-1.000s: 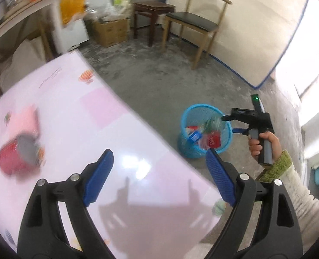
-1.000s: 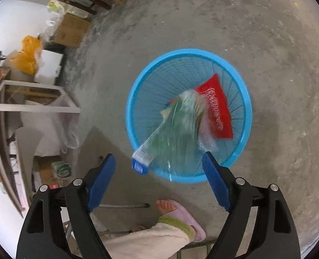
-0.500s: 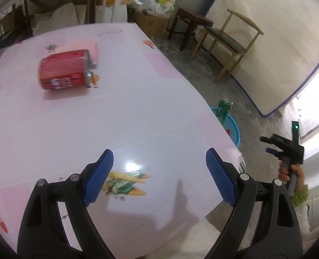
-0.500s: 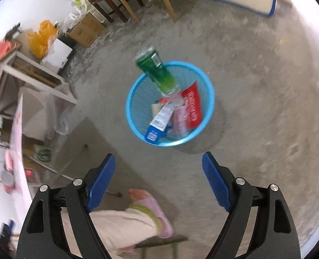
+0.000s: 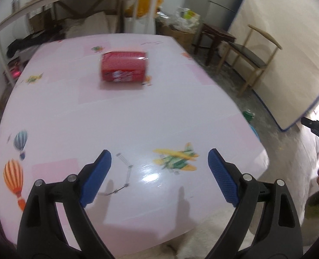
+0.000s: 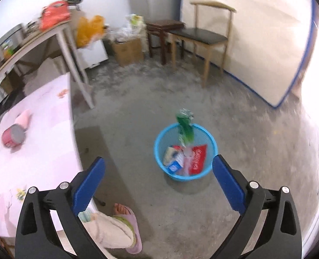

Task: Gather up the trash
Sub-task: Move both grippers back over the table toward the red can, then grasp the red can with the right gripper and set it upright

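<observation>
Left wrist view: pink-clothed table [image 5: 137, 116] fills the frame; the blue basket is almost wholly hidden behind its right edge. Right wrist view: the concrete floor [image 6: 245, 151] and the blue basket [image 6: 159, 151] stand in full sight at centre frame, with only the table's edge at left.

Left tongs [image 5: 159, 173]: released, jaws wide apart, nothing between them, low in the frame. The red can [image 5: 124, 68] lies on its side in the upper centre, well beyond the tips, blurred.

Right tongs [image 6: 158, 183]: released, empty, jaws spread over the floor. The basket sits just beyond and between the tips.

Basket contents: a red packet [image 6: 197, 158], a blue-and-white wrapper [image 6: 174, 164], and a green plastic bottle [image 6: 185, 127] sticking up above the far rim.
</observation>
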Available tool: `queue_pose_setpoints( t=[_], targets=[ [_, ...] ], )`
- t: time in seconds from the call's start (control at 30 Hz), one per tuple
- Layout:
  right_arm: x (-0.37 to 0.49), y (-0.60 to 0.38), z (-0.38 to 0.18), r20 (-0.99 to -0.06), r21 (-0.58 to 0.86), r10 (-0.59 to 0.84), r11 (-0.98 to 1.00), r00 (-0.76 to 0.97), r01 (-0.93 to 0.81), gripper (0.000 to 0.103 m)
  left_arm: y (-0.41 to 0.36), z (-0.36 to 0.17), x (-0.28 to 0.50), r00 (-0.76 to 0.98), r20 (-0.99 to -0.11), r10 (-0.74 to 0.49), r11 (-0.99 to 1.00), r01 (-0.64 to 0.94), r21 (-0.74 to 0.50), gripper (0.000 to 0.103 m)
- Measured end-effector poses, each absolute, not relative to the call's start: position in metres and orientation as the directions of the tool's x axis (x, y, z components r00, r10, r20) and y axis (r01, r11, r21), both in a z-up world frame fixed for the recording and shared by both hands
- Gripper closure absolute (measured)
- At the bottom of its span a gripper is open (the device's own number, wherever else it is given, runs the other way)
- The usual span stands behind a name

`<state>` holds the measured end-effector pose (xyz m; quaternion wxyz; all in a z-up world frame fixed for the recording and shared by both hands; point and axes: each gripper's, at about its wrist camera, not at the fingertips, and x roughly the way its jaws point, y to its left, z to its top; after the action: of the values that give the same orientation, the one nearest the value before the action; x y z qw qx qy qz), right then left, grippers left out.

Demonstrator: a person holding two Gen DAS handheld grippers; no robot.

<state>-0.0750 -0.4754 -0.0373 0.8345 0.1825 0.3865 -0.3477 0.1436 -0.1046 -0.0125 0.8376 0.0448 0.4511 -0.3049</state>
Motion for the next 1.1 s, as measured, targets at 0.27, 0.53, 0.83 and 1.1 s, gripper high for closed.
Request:
queue_pose_setpoints(
  t=[0.27,0.53,0.83,1.1],
  targets=[
    [0.0,-0.398,-0.022,-0.765,0.045,-0.279,0.876,0.58,0.48,0.007,-0.057,-0.025,0.16,0.443,-0.761,-0.475,0.859,0.422,-0.29,0.01],
    [0.121,-0.329,0.001,-0.728,0.133,-0.029,0.974,0.685,0.183,0.007,-0.022,-0.03,0.171,0.512,-0.715,-0.477,0.873,0.369,-0.318,0.009],
    [0.264,-0.208,-0.041,-0.773,-0.242,0.028,0.91,0.634,-0.335,0.007,-0.003,-0.052,0.187,0.464,-0.718,-0.518,0.853,0.343,-0.394,0.009],
    [0.324,-0.178,-0.091,-0.885,-0.323,-0.077,0.812,0.46,-0.485,0.011,0.004,-0.058,0.186,0.434,-0.712,-0.552,0.829,0.381,-0.41,0.009]
  ],
)
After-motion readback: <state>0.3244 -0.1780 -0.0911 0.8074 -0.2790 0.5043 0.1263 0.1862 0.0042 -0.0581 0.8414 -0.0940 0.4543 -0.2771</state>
